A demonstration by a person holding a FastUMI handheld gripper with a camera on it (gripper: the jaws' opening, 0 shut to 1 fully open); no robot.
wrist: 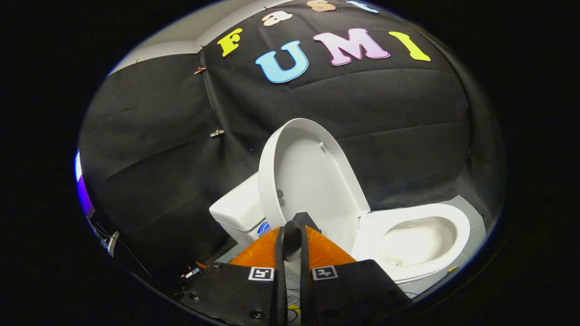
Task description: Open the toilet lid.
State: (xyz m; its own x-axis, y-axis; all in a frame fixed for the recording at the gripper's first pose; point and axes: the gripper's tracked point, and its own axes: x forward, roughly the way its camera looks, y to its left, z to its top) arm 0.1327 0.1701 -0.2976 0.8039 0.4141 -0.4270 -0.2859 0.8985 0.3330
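Gripper view: white oval plastic toilet lid (312, 181) raised upright just beyond the gripper (293, 242), left of the white ceramic bowl (419, 244). Fingers clenched, gripping nothing. Advice: confirm lid rests stable, withdraw gently.

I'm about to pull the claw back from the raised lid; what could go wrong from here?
1. The lid stands up but I cannot tell whether it rests against the tank; released early, it may drop onto the seat.
2. The claw looks shut right at the lid's lower edge, so backing out could snag and drag it down.
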